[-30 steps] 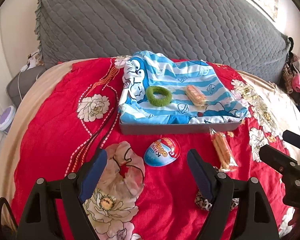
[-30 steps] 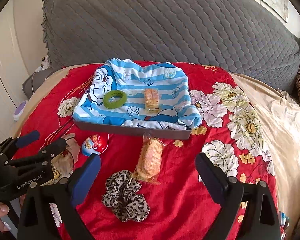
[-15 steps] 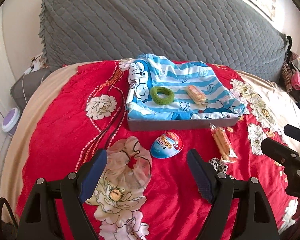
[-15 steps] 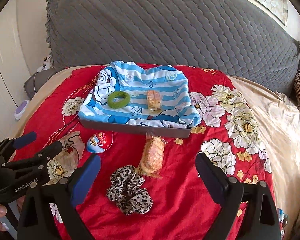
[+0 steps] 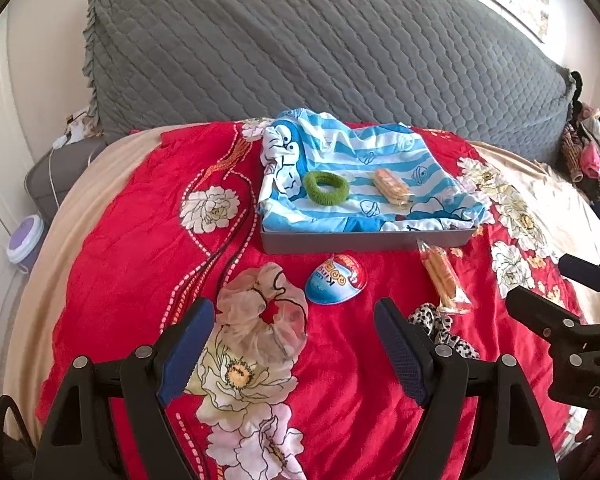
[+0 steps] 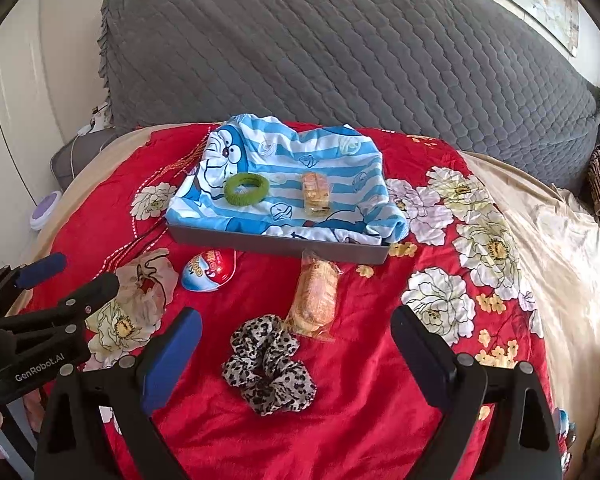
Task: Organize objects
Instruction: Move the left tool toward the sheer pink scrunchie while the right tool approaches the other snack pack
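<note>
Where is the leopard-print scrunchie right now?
The leopard-print scrunchie lies on the red bedspread, between the right gripper's open fingers, touching the snack packet.

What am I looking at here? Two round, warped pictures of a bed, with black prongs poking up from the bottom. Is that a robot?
No robot: a person holds a hand tool with a two-fingered claw in each hand. Each picture comes from a wide-angle camera on one tool, looking along its fingers. One shows the left claw, the other the right claw; each also glimpses its neighbour at the edge. Both claws are open and hold nothing.

On the red floral bedspread stands a grey tray lined with blue striped cartoon cloth, holding a green hair ring and a wrapped snack. In front of the tray lie a pale scrunchie, an egg-shaped toy package, a second wrapped snack and a leopard-print scrunchie.
</note>
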`<state>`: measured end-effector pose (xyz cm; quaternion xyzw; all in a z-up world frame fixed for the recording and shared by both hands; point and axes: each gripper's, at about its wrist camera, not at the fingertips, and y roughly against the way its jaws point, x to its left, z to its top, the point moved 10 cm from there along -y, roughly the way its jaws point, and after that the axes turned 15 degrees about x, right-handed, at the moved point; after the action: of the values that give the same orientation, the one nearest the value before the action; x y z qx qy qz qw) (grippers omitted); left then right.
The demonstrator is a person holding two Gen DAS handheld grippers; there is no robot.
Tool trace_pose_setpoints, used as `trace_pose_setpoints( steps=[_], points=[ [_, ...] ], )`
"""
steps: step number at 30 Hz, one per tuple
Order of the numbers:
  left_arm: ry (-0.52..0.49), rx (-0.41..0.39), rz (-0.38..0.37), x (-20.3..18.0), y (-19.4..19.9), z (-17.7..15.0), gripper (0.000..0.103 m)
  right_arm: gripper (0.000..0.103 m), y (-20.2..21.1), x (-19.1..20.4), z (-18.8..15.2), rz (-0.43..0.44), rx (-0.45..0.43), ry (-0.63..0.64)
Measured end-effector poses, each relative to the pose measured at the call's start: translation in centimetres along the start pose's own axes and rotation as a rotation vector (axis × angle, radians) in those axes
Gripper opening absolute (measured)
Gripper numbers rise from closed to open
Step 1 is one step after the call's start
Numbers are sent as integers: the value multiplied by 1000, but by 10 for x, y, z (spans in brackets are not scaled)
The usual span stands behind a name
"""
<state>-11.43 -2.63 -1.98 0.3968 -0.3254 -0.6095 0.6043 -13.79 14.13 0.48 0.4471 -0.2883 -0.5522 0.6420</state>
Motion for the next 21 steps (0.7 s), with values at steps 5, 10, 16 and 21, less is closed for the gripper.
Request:
trace_pose_setpoints(
  steps=[5,10,16,21],
  points=[
    [-9,5,7,1,-7,-3,83,96,-5,3,0,1,1,8],
    [10,18,-2,5,-16,-4,83,96,-19,4,-1,9,21,3],
    [27,35,-1,9,-28,-5,83,96,-36,6,-4,11,44,6],
    [24,48,6,10,-37,-7,83,96,-45,6,-3,16,54,5]
  ],
)
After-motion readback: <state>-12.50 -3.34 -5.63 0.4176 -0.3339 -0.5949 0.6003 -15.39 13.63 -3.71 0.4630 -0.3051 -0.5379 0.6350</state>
